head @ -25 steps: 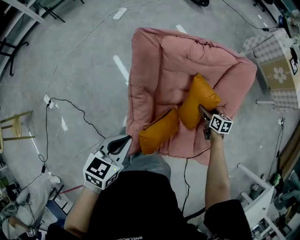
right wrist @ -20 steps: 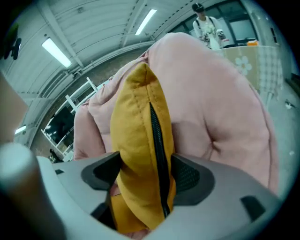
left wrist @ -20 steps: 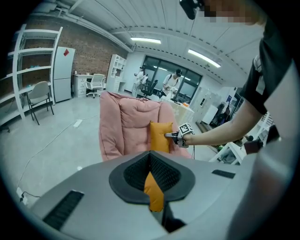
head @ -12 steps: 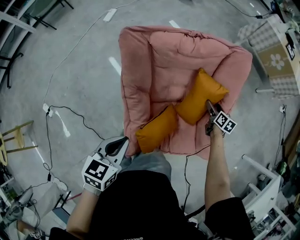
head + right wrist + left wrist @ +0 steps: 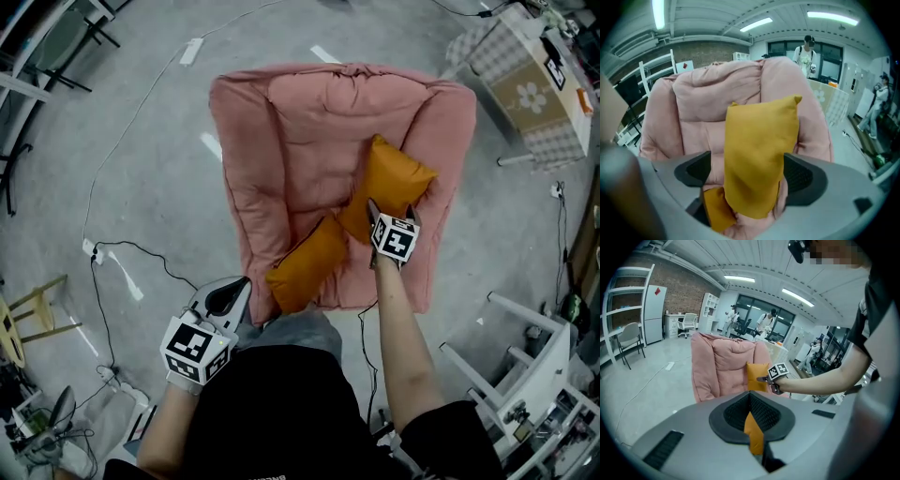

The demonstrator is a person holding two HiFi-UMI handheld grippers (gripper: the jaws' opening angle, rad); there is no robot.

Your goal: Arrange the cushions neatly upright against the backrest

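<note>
On the concrete floor (image 5: 141, 141) stands a pink padded armchair (image 5: 281, 141), its backrest (image 5: 347, 84) at the far side in the head view. Two orange cushions occupy the seat.

1. Far cushion (image 5: 392, 176): stands on end in the right half of the seat, close to the right armrest (image 5: 448, 159), with its top toward the backrest. In the right gripper view this cushion (image 5: 759, 136) rises upright in front of the backrest (image 5: 712, 93).
2. Near cushion (image 5: 305, 267): lies slanted at the front edge of the seat. Its upper end touches the lower end of the far cushion. In the right gripper view it (image 5: 715, 208) shows below and left of the far cushion.

Right gripper (image 5: 392, 214): released. The jaws have just been opening and stand wide apart. The far cushion is between them, and the left pad (image 5: 693, 171) is clear of the fabric, with pink upholstery visible in the gap.

Left gripper (image 5: 239, 286): held low at the front left of the armchair, beside the near cushion but apart from it. In the left gripper view the jaws (image 5: 751, 397) are closed tip to tip and grip nothing. A strip of the near cushion (image 5: 753, 432) shows through the slit behind the tips.

A cable (image 5: 122, 253) runs across the floor to the left of the armchair.
</note>
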